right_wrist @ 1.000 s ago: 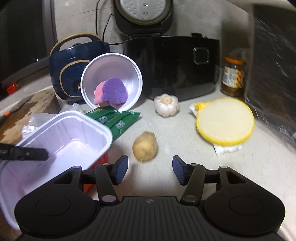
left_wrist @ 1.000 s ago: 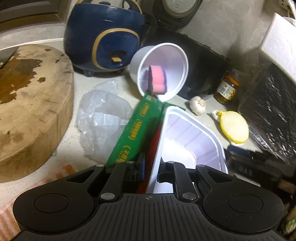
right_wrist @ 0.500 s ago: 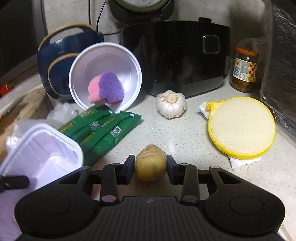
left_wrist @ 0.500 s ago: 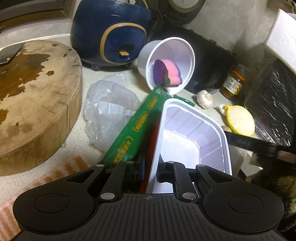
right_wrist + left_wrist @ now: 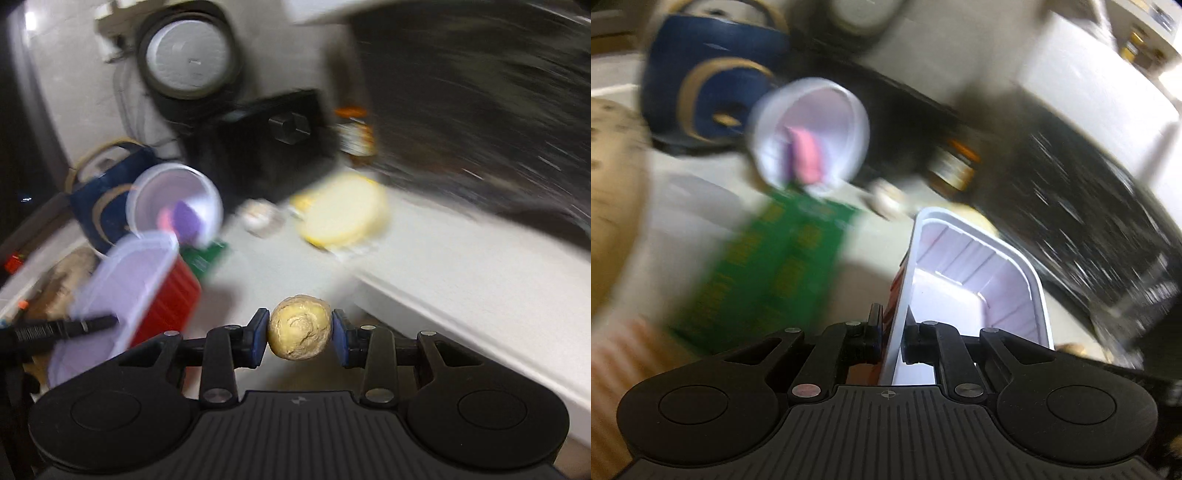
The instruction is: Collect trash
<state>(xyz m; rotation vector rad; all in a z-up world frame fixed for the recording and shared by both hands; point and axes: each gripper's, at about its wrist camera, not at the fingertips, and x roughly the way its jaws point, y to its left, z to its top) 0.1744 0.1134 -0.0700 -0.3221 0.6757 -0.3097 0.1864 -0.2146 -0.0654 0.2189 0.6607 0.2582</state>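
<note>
Now right hand-held gripper point(image 5: 300, 338) clamping potato point(image 5: 300, 327), left hand-held gripper point(image 5: 891, 338) pinching tray wall point(image 5: 900, 306)

Both cameras sit just behind their own jaws and look forward and downward over the pale speckled desk point(image 5: 436, 266). The left wrist view faces the tipped round white plastic bowl point(image 5: 812, 133) from close by, the bowl lying ahead and left of centre. The right wrist view looks from farther back and to the right, with that bowl point(image 5: 173, 203) at its left. Both are blurred and share the bowl, the dark blue rounded cooker point(image 5: 709, 96) point(image 5: 99, 184) behind it and the white rectangular plastic tray point(image 5: 975, 280) point(image 5: 122, 280).
</note>
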